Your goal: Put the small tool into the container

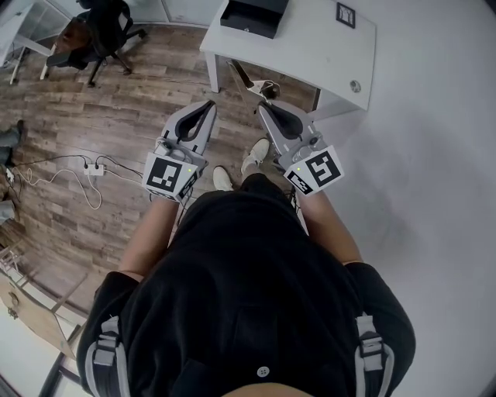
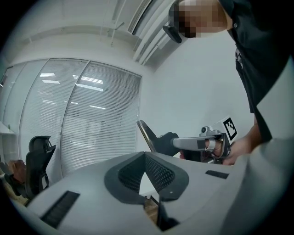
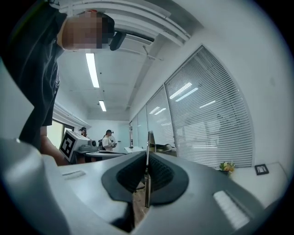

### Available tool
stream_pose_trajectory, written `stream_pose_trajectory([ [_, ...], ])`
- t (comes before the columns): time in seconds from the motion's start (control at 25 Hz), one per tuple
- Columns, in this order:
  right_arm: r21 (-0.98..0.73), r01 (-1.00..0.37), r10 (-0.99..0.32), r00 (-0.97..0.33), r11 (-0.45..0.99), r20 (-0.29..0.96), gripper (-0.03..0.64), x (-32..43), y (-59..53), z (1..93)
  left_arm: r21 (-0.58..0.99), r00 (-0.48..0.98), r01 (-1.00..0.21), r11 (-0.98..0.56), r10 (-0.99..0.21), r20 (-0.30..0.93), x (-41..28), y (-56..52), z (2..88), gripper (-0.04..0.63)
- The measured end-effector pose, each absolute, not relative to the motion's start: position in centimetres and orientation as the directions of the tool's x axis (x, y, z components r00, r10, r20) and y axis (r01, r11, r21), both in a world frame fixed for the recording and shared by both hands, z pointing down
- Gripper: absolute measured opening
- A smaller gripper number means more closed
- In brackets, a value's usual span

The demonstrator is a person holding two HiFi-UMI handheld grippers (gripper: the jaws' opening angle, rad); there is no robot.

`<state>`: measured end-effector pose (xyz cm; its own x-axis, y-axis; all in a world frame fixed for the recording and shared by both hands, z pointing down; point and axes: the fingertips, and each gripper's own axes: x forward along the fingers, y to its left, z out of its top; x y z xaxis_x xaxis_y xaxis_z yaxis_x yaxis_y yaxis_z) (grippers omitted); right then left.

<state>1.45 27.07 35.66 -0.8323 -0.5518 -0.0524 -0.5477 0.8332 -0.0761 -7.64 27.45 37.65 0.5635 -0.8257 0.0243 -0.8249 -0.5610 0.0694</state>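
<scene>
Two grippers, one small tool, one container, well apart.

My right gripper is clamped on the single small tool, a thin, flat metal strip that sticks out past the ribbed black pads, edge-on in the right gripper view. My left gripper has its jaws closed together with nothing between them. The one container, a black rectangular box, sits on the white table above the wood-plank floor; I cannot make out its inside.
</scene>
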Motion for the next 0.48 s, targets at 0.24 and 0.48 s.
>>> stream_pose_trajectory([
  [0.24,-0.085,-0.547,-0.552,-0.832,0.833,-0.054,0.023,2.0,23.2,36.1,0.068,0.562,-0.826,-0.559,-0.826,0.034,-7.0,23.8,37.5,0.008],
  [0.48,-0.092,-0.533,-0.539,-0.841,0.841,-0.057,0.023,3.3,16.9,36.6,0.04,0.555,-0.832,-0.554,-0.83,0.059,-5.5,17.7,37.7,0.008],
])
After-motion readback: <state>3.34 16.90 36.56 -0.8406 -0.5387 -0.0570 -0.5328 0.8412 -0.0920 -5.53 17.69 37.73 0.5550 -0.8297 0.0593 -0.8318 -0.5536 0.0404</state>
